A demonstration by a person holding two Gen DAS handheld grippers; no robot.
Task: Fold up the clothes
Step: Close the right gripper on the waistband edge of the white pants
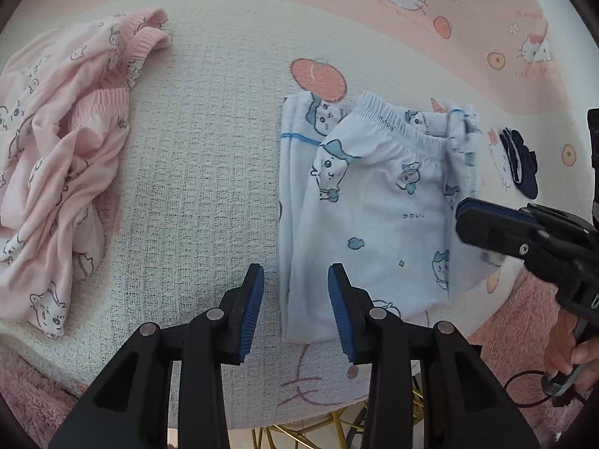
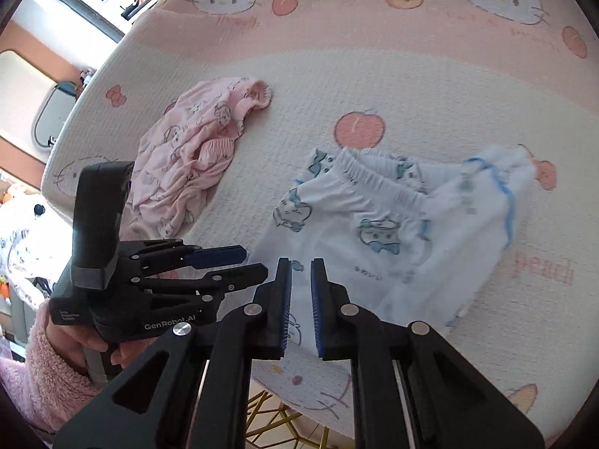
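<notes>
A folded light-blue pair of cartoon-print trousers [image 1: 374, 209] lies on the table, elastic waistband at the far end; it also shows in the right wrist view [image 2: 393, 239]. A crumpled pink cartoon-print garment [image 1: 63, 161] lies to the left, also seen in the right wrist view [image 2: 191, 157]. My left gripper [image 1: 295, 299] is open and empty, hovering over the blue trousers' near-left edge. My right gripper [image 2: 301, 299] has its jaws a narrow gap apart with nothing between them, above the trousers' near edge. From the left wrist view it [image 1: 464, 213] sits at the trousers' right edge.
The table is covered with a white and pink Hello Kitty cloth [image 1: 209, 149]. A small dark navy item [image 1: 520, 164] lies right of the blue trousers. The table's near edge and gold-coloured legs [image 1: 310, 430] show below. A pink fluffy sleeve [image 2: 41, 370] holds the left gripper.
</notes>
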